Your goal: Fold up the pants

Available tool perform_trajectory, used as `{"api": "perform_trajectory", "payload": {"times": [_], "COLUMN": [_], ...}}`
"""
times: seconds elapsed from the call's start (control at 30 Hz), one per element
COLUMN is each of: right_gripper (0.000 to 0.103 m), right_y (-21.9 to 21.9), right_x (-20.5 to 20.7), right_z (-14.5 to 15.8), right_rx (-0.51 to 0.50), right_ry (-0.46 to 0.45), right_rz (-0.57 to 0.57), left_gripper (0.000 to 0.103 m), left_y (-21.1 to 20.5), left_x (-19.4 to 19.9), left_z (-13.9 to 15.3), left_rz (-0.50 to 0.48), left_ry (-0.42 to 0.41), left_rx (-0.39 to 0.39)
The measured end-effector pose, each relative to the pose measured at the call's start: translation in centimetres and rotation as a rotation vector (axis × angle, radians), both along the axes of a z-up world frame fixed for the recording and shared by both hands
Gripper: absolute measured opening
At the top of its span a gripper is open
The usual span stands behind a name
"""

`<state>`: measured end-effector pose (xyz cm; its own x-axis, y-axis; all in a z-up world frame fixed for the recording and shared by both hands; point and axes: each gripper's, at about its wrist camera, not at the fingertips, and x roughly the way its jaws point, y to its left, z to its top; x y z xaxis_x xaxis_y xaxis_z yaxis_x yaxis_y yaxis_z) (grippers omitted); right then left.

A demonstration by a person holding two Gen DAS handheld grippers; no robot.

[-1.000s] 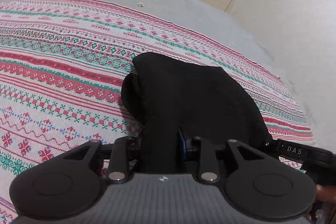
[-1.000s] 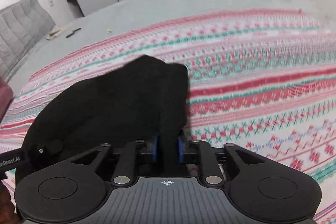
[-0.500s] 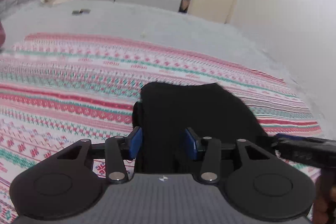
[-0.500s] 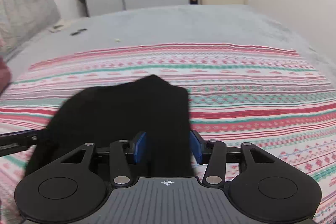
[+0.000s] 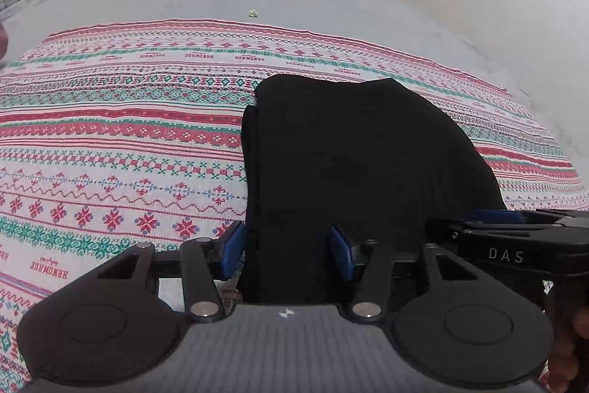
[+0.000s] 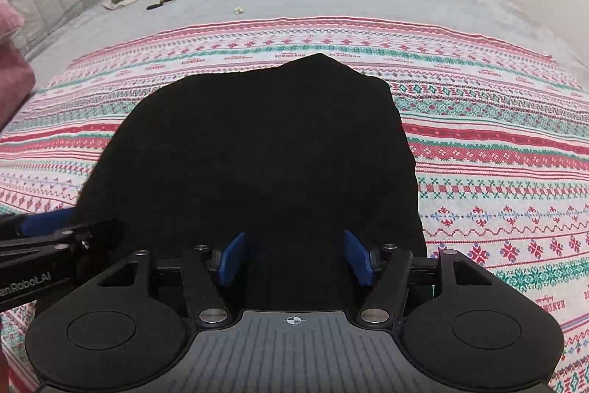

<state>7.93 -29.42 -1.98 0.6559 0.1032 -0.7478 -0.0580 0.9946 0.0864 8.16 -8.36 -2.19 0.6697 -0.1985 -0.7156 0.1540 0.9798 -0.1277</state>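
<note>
Grey bedding is covering the bed (image 5: 331, 6), and a red, green and white patterned blanket (image 5: 110, 142) is lying spread across it. Black pants (image 5: 360, 153), folded into a compact stack, are resting on the blanket near its front edge. Both the left gripper (image 5: 287, 253) and the right gripper (image 6: 294, 258) are hovering at the near edge of the pants, jaws spread wide, blue pads (image 6: 230, 260) gripping nothing.

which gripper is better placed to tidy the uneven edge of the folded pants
Probably the left gripper: open, right at the pants' left side, where a lower layer sticks out. The right gripper, also open, faces a cleaner edge.
</note>
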Motion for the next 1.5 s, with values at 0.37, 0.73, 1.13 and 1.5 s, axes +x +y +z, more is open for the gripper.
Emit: {"api": "perform_trajectory", "payload": {"times": [0.37,0.73,1.13,1.5], "right_gripper": [0.071,0.074,0.079,0.103], "right_y": [1.1,1.3,2.7,3.9], "right_x": [-2.9,-7.0,-17.5,-22.9], "right_z": [0.7,0.8,4.8,5.5], "right_rx": [-0.01,-0.037,-0.083,-0.094], "right_ry": [0.042,0.056,-0.148,-0.247], "right_rz": [0.043,0.078,0.084,0.091], "left_gripper": [0.083,0.092,0.103,0.103], "left_y": [-0.2,1.8,4.0,2.9], "left_x": [-2.8,-8.8,-17.1,-20.7], "left_z": [1.1,1.1,4.5,3.7], "left_rz": [0.005,0.027,0.114,0.073], "left_ry": [0.006,0.008,-0.059,-0.154], "left_rx": [0.052,0.089,0.051,0.151]}}
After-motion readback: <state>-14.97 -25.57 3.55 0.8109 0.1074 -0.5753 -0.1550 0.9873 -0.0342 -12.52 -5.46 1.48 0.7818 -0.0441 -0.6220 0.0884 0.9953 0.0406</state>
